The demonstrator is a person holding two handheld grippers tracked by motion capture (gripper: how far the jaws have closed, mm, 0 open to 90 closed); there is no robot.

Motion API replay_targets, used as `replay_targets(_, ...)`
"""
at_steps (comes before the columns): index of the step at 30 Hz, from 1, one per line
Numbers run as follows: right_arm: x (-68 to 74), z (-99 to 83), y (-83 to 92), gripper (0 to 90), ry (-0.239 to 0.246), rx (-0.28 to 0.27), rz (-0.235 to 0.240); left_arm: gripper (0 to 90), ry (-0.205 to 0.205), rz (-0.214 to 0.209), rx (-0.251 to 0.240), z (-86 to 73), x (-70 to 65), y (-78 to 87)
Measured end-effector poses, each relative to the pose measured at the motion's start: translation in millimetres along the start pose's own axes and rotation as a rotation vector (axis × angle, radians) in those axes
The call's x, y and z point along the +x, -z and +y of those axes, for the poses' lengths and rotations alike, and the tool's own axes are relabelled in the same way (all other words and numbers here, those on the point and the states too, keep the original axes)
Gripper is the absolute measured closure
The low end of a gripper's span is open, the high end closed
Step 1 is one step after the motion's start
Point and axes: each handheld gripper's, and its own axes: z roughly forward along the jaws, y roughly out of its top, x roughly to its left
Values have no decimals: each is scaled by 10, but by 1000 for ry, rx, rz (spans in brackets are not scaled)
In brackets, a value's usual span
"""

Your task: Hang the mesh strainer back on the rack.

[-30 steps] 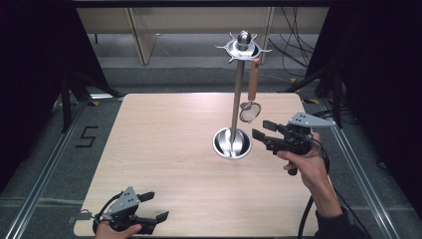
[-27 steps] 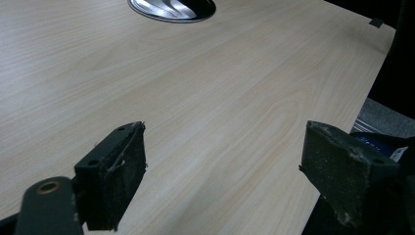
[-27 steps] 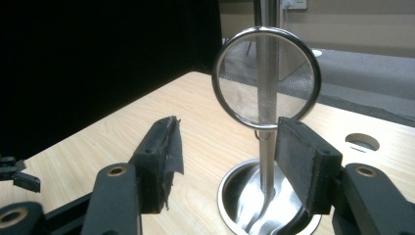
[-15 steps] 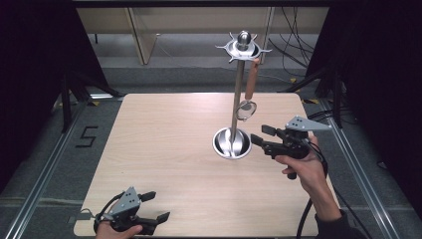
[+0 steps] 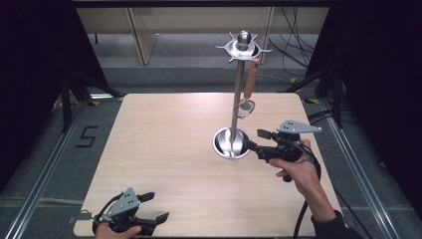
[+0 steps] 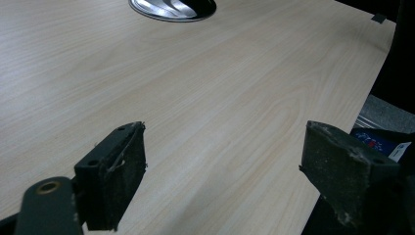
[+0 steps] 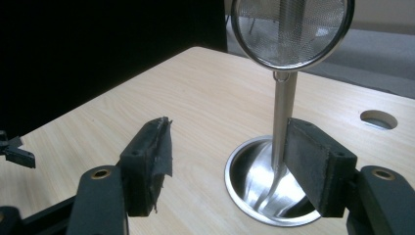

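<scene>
At the near left corner of the table (image 5: pixel 164 139), the left gripper (image 5: pixel 152 209) rests low with its jaws well apart and nothing between them; its own view looks across bare wood toward the stand's base.

Toward the far right of the table stands one metal stand (image 5: pixel 238 99): a round dished base (image 5: pixel 231 143), an upright pole and a ring of hooks at the top. One small mesh strainer (image 5: pixel 245 105) with a wooden handle hangs from a hook on the right of the pole, clear of the table.

Just right of the base, the right gripper (image 5: pixel 255 140) points left at it, held in a hand (image 5: pixel 298 172). Its jaws have just been opening and stand apart, with nothing gripped; in the right gripper view the pole rises just inside the right pad (image 7: pixel 315 161), the strainer bowl above.

The risk, as I judge it: a careless move leftward could knock the pole, tipping the stand or swinging the strainer off its hook.

Count: two grippers, one stand, one strainer, one table.
</scene>
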Motion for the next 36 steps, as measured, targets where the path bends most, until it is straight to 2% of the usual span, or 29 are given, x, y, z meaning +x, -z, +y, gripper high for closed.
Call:
replay_targets(1,-12,-7,-14,356,23,-6,-1,162,-9,-2,-2,2,3,-1)
replay_targets(4,19,-32,-29,352,-5,18,6,162,-11,-4,-9,4,2,-5)
replay_targets(6,40,-46,-44,351,-13,14,4,162,-12,-1,-10,4,1,-7)
replay_targets(7,20,-53,-60,351,15,21,19,162,-23,0,-2,5,9,0)
replay_targets(8,43,-61,-56,350,-2,26,10,162,-10,-1,-12,4,0,-8)
replay_targets(9,28,-66,-70,349,18,26,26,162,-11,-1,-11,4,0,-7)
replay_targets(11,59,-84,-77,349,-7,37,20,162,-10,-1,-12,3,-2,-8)
replay_targets(14,57,-111,-103,349,27,42,12,162,-12,-2,-9,2,-1,-5)
replay_targets(16,79,-130,-116,348,4,56,25,162,-13,-5,-10,1,1,-3)
replay_targets(18,68,-154,-143,348,29,47,16,162,-15,-4,-10,0,2,-1)
replay_targets(19,69,-169,-150,347,26,71,21,162,-15,-4,-11,0,2,-1)
replay_targets(20,77,-185,-170,348,16,65,32,162,-21,-4,-5,1,7,4)
replay_targets(21,85,-196,-169,348,0,82,26,162,-15,-4,-11,-1,3,0)
replay_targets(23,89,-227,-199,347,0,83,27,162,-15,-5,-8,-2,4,-1)
replay_targets(24,96,-237,-198,347,-6,100,20,162,-15,-3,-8,-2,3,-1)
replay_targets(25,77,-249,-215,347,31,90,14,162,-16,2,-6,-2,1,1)
replay_targets(26,82,-257,-217,347,30,98,15,162,-17,-6,-5,-1,7,1)
replay_targets(27,104,-278,-230,346,8,95,9,162,-15,-6,-8,-1,6,-1)
replay_targets(28,110,-282,-225,345,-2,116,25,162,-4,-5,-6,-3,0,0)
replay_targets(29,88,-296,-244,346,34,105,21,162,5,-5,-4,-5,-4,0)
replay_targets(30,116,-309,-236,346,-4,118,21,162,-8,-2,-8,-4,0,-2)
replay_targets(31,84,-323,-250,346,43,107,11,162,-17,-3,-8,-2,6,-1)
replay_targets(32,110,-343,-263,346,2,108,25,162,-16,-5,-7,-2,6,0)
replay_targets(34,113,-373,-275,346,-7,121,29,162,-16,-3,-8,-3,4,-1)
replay_targets(35,105,-383,-274,346,7,124,21,162,-18,3,-5,-3,3,1)
replay_targets(36,114,-402,-290,342,-5,116,26,162,-17,2,-5,-3,3,1)
